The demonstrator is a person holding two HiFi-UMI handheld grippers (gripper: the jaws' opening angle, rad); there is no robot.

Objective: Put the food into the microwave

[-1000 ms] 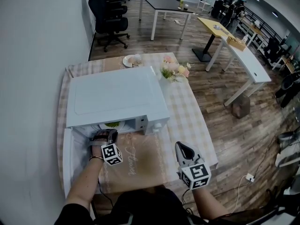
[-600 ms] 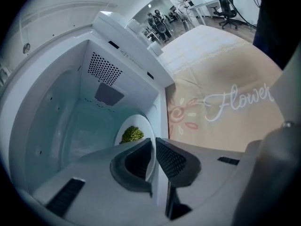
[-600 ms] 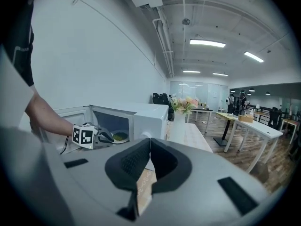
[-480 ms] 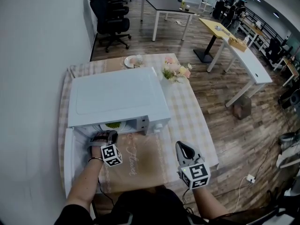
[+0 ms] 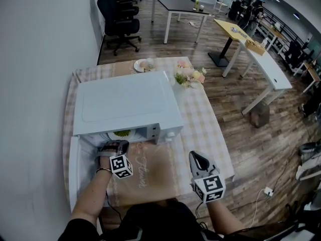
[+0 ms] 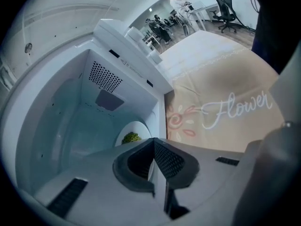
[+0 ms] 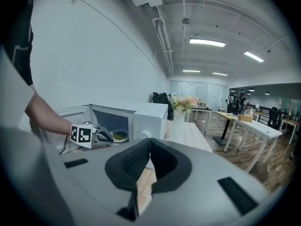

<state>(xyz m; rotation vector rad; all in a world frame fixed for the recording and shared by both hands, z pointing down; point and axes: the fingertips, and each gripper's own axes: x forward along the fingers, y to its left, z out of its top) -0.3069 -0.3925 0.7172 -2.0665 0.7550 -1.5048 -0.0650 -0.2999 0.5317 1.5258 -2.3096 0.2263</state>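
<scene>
Hovering my left gripper (image 6: 154, 141) at the open microwave (image 5: 125, 104), where the plate of food (image 6: 132, 134) already sits inside, I see its fingers just closing together on nothing, while the right gripper (image 7: 149, 141) waits clear near the desk's (image 5: 200, 127) front edge, fingers pressed together, empty.

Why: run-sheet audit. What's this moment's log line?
food in microwave | door open | left gripper just closed, empty | right gripper shut, empty
</scene>
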